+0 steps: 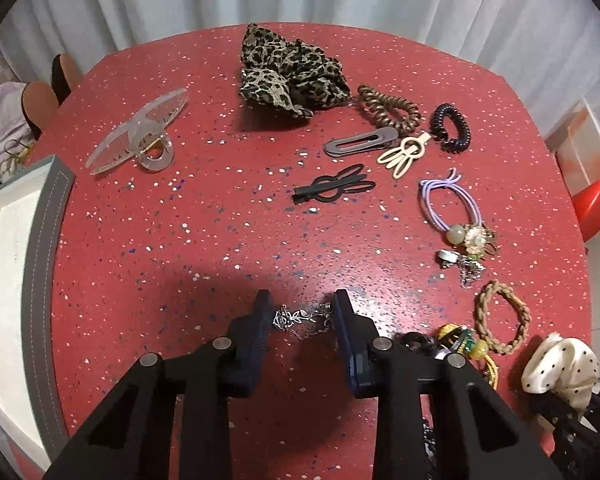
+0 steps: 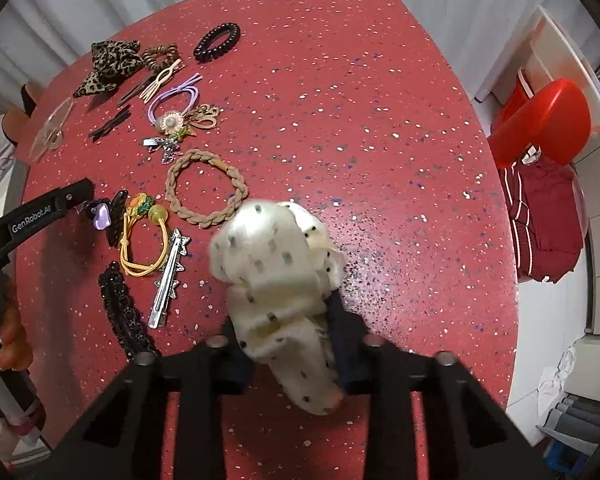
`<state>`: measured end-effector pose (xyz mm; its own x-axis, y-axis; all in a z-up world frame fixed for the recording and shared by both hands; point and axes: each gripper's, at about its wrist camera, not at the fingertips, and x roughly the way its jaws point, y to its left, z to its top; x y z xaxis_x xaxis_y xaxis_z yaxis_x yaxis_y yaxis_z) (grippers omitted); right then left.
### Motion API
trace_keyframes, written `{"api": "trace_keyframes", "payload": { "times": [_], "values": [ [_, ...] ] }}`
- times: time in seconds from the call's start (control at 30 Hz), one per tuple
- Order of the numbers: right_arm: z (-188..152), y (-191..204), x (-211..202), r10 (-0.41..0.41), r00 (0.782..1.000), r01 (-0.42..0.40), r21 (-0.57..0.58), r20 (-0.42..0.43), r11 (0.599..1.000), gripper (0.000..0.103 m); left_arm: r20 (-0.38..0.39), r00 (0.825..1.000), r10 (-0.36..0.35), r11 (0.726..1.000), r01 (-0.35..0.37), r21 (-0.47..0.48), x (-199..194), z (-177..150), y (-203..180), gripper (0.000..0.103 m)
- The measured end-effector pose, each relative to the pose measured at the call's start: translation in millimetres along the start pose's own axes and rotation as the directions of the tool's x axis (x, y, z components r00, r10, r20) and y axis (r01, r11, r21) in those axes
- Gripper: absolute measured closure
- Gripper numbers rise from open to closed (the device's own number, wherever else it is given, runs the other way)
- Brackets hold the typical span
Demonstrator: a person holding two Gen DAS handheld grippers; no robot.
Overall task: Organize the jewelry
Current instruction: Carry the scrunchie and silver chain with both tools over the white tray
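Observation:
My left gripper (image 1: 302,312) is open, its fingers on either side of a silver chain with a leaf pendant (image 1: 300,318) lying on the red speckled table (image 1: 180,240). My right gripper (image 2: 288,320) is shut on a white polka-dot scrunchie (image 2: 276,276) and holds it above the table; the scrunchie also shows in the left wrist view (image 1: 560,364). A grey tray with a white lining (image 1: 24,280) stands at the table's left edge.
Many hair pieces lie spread out: a leopard scrunchie (image 1: 292,72), a clear claw clip (image 1: 136,136), a black clip (image 1: 332,188), a braided tie (image 2: 206,188), a yellow tie (image 2: 144,240), a star clip (image 2: 168,280). A red stool (image 2: 540,124) stands beside the table.

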<state>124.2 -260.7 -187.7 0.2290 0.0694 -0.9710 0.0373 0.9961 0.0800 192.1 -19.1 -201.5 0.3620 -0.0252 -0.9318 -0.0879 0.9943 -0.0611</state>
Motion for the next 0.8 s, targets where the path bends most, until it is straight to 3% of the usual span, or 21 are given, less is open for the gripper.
{"api": "trace_keyframes", "payload": {
  "times": [0.37,0.8],
  "values": [
    [-5.0,-6.8,-11.8,0.038,0.999,-0.039,0.027,0.005,0.999,0.079,0.026,0.998,-0.053,0.999,0.053,0.0,-34.1,-3.0,11.0,0.071],
    [-5.9,13.3,-46.9,0.074,0.996,-0.074,0.007,0.041,0.997,0.08,0.054,0.995,-0.088,0.996,0.089,-0.016,-86.3,-23.0,29.0,0.071]
  ]
}}
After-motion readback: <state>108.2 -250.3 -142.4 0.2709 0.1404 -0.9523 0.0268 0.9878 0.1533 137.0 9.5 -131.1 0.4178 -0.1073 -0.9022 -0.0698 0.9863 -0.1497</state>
